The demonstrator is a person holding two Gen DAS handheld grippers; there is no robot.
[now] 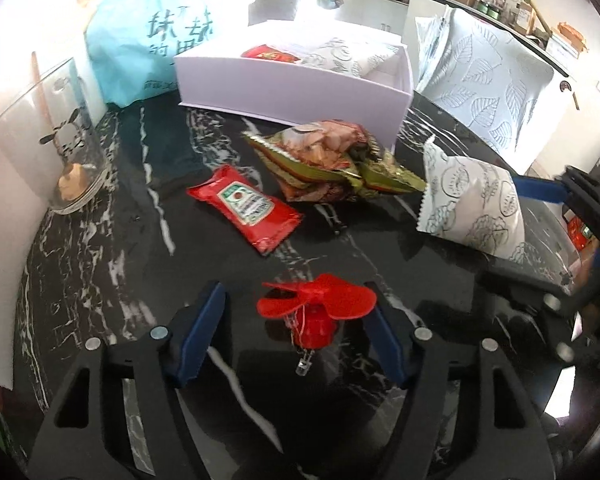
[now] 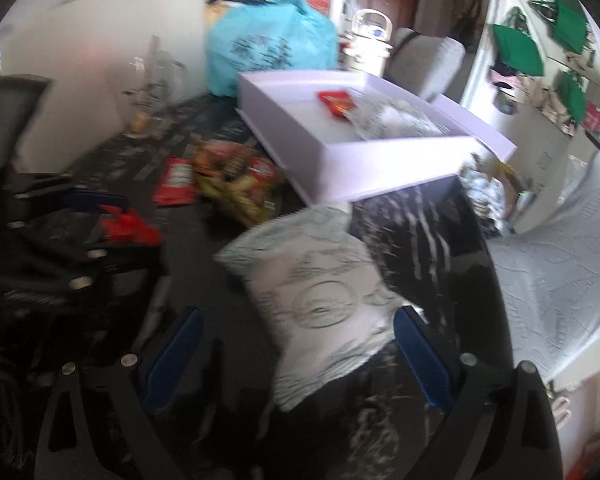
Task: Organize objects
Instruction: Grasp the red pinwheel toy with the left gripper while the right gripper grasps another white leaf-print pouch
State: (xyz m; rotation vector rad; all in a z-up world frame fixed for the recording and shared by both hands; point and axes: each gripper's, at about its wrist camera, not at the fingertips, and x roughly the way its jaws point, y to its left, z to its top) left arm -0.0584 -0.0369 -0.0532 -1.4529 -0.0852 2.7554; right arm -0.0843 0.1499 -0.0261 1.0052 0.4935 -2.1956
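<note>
A small red fan stands on the black marble table between the blue pads of my left gripper. Its right pad is at the blade's edge, the left pad stands apart, so the gripper is open. In the right wrist view a white printed snack packet lies between the fingers of my right gripper, which is open wide; the left pad is well clear of it. A red ketchup sachet and a crumpled snack bag lie further back. The open white box holds a red packet and a white packet.
A blue plastic bag sits behind the box at the left. A glass jar stands by the left wall. A leaf-print cushion leans at the right, past the table's curved edge. The right wrist view is blurred.
</note>
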